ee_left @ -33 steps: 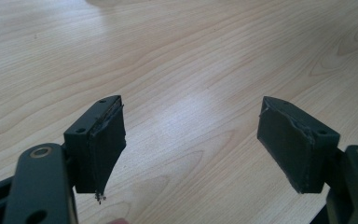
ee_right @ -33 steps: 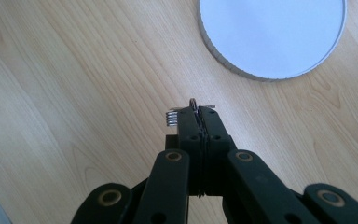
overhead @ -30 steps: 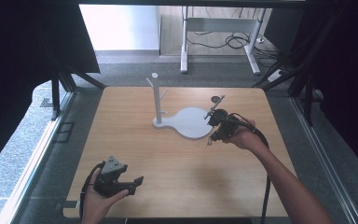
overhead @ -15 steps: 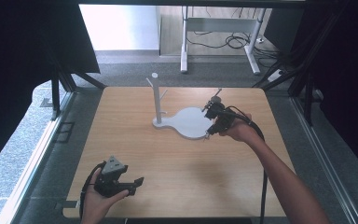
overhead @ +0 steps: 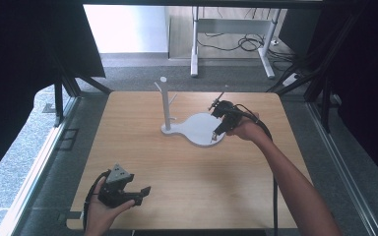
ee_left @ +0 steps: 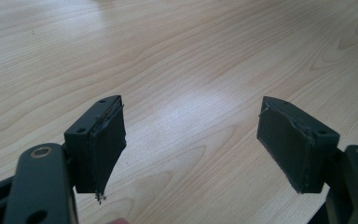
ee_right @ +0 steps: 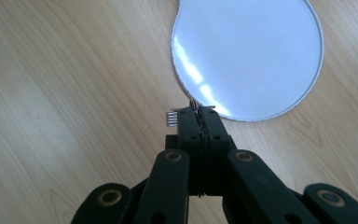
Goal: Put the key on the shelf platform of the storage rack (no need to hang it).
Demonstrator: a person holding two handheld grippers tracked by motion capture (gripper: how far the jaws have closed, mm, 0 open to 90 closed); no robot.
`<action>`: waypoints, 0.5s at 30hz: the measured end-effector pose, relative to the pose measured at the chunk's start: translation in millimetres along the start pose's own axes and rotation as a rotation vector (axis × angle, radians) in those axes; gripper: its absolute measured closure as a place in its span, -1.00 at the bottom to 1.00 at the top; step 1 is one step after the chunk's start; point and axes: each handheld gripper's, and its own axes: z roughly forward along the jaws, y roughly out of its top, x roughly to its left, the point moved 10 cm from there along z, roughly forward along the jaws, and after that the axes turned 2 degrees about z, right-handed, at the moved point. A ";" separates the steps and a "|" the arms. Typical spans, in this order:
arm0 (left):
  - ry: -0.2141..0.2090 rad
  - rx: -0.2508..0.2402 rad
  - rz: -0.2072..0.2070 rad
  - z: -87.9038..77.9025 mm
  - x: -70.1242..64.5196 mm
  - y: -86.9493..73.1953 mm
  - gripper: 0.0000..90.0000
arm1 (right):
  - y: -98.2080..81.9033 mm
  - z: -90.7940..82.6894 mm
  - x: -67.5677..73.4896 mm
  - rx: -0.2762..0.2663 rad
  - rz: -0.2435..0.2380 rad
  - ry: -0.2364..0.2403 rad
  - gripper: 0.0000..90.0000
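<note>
In the high view, your right gripper (overhead: 217,134) hangs over the near edge of the white teardrop-shaped base plate (overhead: 197,129) of the white plastic stand, whose upright post with short side pegs (overhead: 165,104) rises at the plate's left end. The pale wooden table (overhead: 187,182) is otherwise bare. The plate has nothing lying on it, and nothing hangs from the pegs. Your left gripper (overhead: 141,193) rests at the table's near left corner, well apart from the stand.

In the left gripper view, the jaws stand wide apart over bare wood, gripping nothing.

In the right gripper view, the jaws are clenched on a small thin metallic piece (ee_right: 194,105). A fine wire pokes out at the tips, with a tiny comb-like bit to one side. What it is I cannot tell. It sits just above the plate's rim (ee_right: 261,117).

The hold is only at the very tips, so I judge that a knock against the rim or post could twist the piece loose. Released here, it might land half off the plate and skid onto the wood. A sideways push could also shift the light stand.
</note>
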 end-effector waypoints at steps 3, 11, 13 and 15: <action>-0.001 -0.003 -0.001 -0.5 0.7 0.2 -0.47 | 6.3 3.2 -4.9 -0.004 0.000 0.000 0.99; 0.006 -0.008 -0.006 -2.1 2.6 0.4 -0.47 | 22.4 11.8 -15.0 -0.001 0.009 0.007 0.99; 0.004 -0.007 -0.005 -2.5 2.8 0.5 -0.47 | 26.1 14.3 -17.3 0.004 0.004 0.007 0.99; 0.003 -0.005 -0.003 -3.2 3.4 0.3 -0.47 | 30.3 16.7 -19.9 0.000 0.004 0.004 0.99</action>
